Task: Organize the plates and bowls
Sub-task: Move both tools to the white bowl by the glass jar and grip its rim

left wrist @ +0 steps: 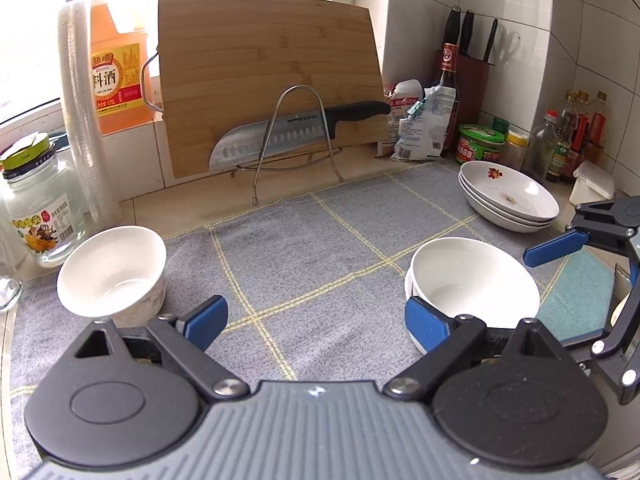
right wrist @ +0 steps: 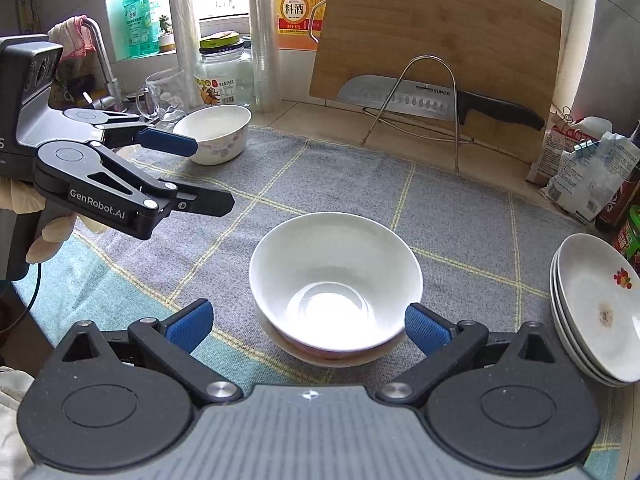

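Observation:
Two white bowls nested in a stack (right wrist: 336,276) stand on the grey checked cloth (right wrist: 460,216). My right gripper (right wrist: 310,322) is open, with the stack just ahead between its blue pads and neither pad pressing on it. A lone white bowl with a pink flower print (right wrist: 216,132) sits at the cloth's far left; it is the bowl (left wrist: 112,272) left of my left gripper (left wrist: 316,320), which is open and empty. The nested stack (left wrist: 472,280) lies beside its right pad. Three white plates (left wrist: 508,196) are stacked at the right.
A cutting board (left wrist: 268,80) leans at the back, with a knife (left wrist: 280,132) in a wire rack. Jars, bottles and bags (left wrist: 420,124) crowd the right corner. A glass jar (left wrist: 36,208) and a sleeve of cups (left wrist: 80,100) stand at the left. A gloved hand (right wrist: 48,236) holds the left gripper.

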Demonstrator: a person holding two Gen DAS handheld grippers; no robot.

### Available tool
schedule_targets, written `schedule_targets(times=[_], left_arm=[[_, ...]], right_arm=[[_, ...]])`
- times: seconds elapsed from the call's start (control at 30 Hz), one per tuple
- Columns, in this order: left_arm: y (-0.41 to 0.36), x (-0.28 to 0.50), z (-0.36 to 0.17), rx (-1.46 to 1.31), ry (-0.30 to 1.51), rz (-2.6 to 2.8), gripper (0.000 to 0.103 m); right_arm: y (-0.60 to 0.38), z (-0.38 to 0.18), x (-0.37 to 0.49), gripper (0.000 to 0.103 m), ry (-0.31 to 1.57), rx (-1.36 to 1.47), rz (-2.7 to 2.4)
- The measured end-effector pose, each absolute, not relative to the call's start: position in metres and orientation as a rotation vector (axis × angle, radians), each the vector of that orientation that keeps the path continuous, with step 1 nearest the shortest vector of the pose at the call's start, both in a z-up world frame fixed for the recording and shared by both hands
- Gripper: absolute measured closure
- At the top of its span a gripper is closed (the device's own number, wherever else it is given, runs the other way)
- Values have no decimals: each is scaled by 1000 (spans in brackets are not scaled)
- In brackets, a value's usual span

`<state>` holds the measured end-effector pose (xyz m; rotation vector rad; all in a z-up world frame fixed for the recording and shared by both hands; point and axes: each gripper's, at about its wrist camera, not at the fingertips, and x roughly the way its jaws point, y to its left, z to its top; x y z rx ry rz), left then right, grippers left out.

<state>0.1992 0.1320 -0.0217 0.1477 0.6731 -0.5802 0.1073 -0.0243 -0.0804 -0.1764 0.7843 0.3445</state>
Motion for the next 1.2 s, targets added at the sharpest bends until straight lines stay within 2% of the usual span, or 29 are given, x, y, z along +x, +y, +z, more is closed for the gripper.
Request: schedule_targets(times=[0.7, 1.2], left_arm=[[209, 197, -43, 58, 711, -305, 8], [227, 235, -49, 70, 676, -238, 8]], right_arm=[[40, -61, 167, 0, 712, -256, 483], [100, -60, 237, 0, 741, -273, 648]])
